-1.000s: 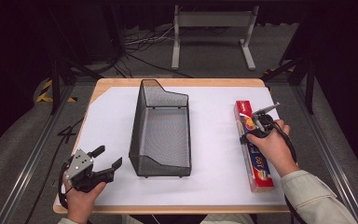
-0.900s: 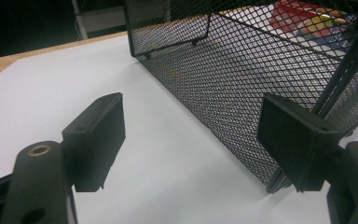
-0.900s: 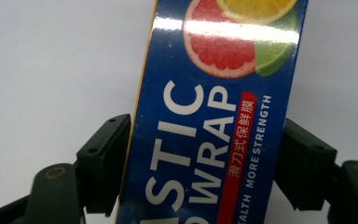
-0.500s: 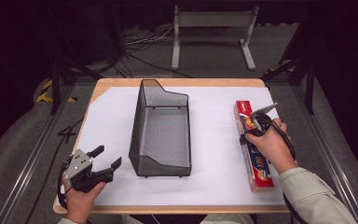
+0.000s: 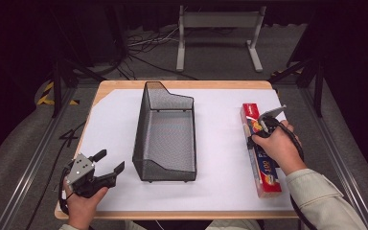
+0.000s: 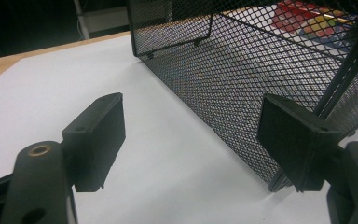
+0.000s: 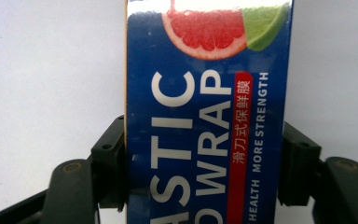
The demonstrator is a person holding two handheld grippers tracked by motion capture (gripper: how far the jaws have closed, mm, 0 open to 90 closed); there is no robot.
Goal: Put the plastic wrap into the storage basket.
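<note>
A box of plastic wrap [image 5: 260,153] lies lengthwise along the right edge of the white-covered bench [image 5: 220,143], the right gripper [image 5: 258,135] set down over its middle. In the right gripper view its jaws sit on either side of the box [image 7: 205,116], apparently pressed against both long edges. At the bench's near left corner, the left gripper [image 5: 106,165] rests with jaws wide apart, just beside the black mesh basket [image 5: 165,132].
</note>
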